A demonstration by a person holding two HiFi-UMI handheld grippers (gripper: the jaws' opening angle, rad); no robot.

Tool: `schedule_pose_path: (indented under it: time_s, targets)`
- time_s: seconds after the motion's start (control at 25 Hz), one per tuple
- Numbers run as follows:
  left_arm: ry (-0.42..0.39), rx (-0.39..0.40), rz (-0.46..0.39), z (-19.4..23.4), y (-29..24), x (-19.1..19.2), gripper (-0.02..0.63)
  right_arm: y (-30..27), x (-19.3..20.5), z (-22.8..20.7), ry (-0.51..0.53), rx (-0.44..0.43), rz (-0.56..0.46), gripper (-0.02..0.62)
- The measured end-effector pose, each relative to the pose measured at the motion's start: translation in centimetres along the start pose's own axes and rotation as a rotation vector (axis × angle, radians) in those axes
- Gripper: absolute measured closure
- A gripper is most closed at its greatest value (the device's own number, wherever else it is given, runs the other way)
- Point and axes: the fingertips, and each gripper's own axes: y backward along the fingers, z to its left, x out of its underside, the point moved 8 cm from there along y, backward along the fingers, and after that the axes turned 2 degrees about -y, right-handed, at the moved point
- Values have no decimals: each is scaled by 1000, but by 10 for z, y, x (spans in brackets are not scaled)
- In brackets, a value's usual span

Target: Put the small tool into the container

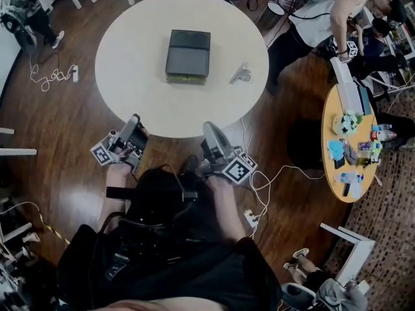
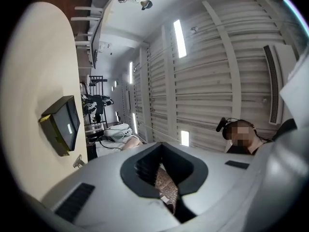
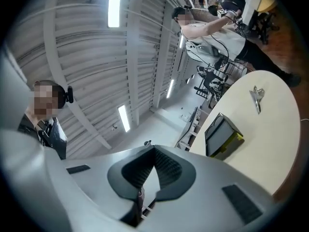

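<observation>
A dark box-shaped container (image 1: 188, 56) with its lid down sits near the middle of the round white table (image 1: 130, 76). The small metal tool (image 1: 240, 74) lies on the tabletop just right of it. My left gripper (image 1: 134, 125) and right gripper (image 1: 211, 131) are held at the table's near edge, well short of both objects, each shut with nothing between the jaws. The left gripper view shows the container (image 2: 62, 124) and tool (image 2: 78, 162) beyond the closed left gripper (image 2: 166, 187). From the right gripper (image 3: 145, 187), the container (image 3: 222, 137) and tool (image 3: 257, 96) are in view.
An orange round table (image 1: 337, 118) carrying several colourful items stands at the right, with a person (image 1: 324, 11) beside it. Cables (image 1: 262, 183) and a power strip (image 1: 251, 218) lie on the wooden floor near the white table's front right.
</observation>
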Motion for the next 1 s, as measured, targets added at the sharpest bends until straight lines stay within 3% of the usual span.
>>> schedule_pose_path:
  time_s: [0.4, 0.68, 1.0]
  targets:
    - [-37, -137, 44, 18, -17, 15, 603, 4, -10, -45, -70, -2, 47, 615]
    - [-2, -139, 60, 60, -34, -12, 603, -32, -19, -59, -33, 38, 69, 615]
    - [31, -89, 76, 113, -65, -77, 603, -96, -19, -52, 70, 139, 113, 615]
